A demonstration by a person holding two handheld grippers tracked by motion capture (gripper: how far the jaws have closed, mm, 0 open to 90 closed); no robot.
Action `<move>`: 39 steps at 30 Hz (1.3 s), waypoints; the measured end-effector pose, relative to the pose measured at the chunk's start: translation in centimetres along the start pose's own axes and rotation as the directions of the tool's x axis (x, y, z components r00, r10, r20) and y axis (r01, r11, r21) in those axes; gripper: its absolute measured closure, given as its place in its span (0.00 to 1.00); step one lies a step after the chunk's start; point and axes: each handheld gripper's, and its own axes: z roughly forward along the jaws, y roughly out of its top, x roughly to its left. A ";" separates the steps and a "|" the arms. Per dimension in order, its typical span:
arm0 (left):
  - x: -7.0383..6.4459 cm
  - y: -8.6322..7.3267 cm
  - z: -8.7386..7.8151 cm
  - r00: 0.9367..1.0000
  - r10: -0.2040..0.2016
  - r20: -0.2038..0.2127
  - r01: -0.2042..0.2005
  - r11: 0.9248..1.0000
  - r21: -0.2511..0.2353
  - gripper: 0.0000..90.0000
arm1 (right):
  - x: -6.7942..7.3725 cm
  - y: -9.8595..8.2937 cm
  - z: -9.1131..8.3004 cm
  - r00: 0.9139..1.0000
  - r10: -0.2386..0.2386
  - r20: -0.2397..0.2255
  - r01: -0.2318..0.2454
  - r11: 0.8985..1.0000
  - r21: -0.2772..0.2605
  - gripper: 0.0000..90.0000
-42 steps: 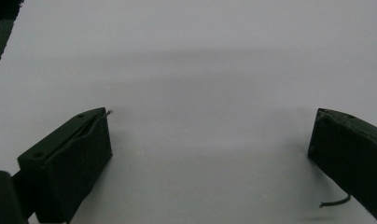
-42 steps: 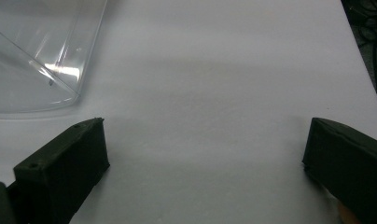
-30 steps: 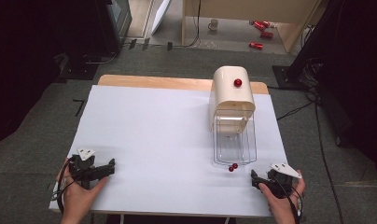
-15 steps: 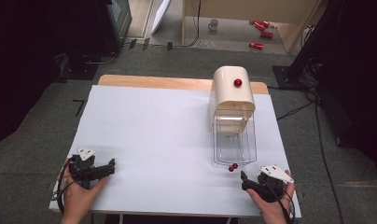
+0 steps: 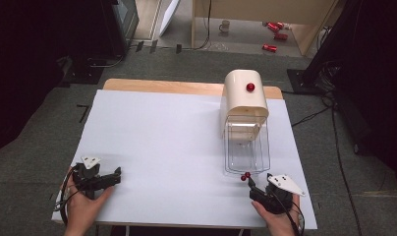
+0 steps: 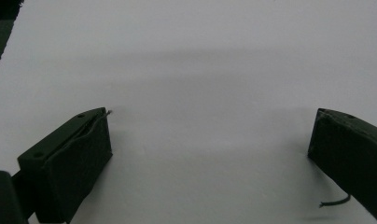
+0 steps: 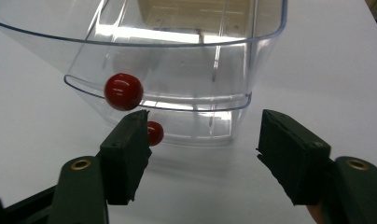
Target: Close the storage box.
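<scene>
High view: right gripper (image 5: 249, 183) just before clear drawer (image 5: 246, 156), near red knobs (image 5: 245, 176); left gripper (image 5: 119, 174) apart on white table (image 5: 162, 137).

Left gripper view: jaws wide, holding nothing.

Right gripper view: jaws wide, holding nothing; clear drawer (image 7: 168, 70) empty.

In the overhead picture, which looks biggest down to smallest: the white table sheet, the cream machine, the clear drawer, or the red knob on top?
1. White table sheet.
2. Cream machine.
3. Clear drawer, close to the machine in apparent size, so that order is unsure.
4. Red knob, by far the smallest.
</scene>
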 end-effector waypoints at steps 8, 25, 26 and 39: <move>0.0 0.0 0.0 1.000 0.000 0.000 0.000 1.000 0.000 0.00 | 1.1 0.1 -0.2 0.999 -0.029 -0.027 0.029 1.000 -0.007 0.56; -0.1 0.0 0.0 1.000 0.003 -0.005 -0.003 1.000 0.000 0.00 | 2.3 0.3 -0.3 0.995 0.015 -0.101 -0.018 0.999 -0.029 0.79; -0.1 0.0 0.0 1.000 0.003 -0.006 -0.003 1.000 0.000 0.00 | 2.3 0.3 -0.3 0.995 0.012 -0.102 -0.015 0.999 -0.032 0.81; -0.1 0.0 0.0 1.000 0.001 -0.008 -0.001 1.000 -0.001 0.00 | 2.5 1.5 -0.8 0.997 0.024 -0.073 -0.027 0.999 -0.045 0.83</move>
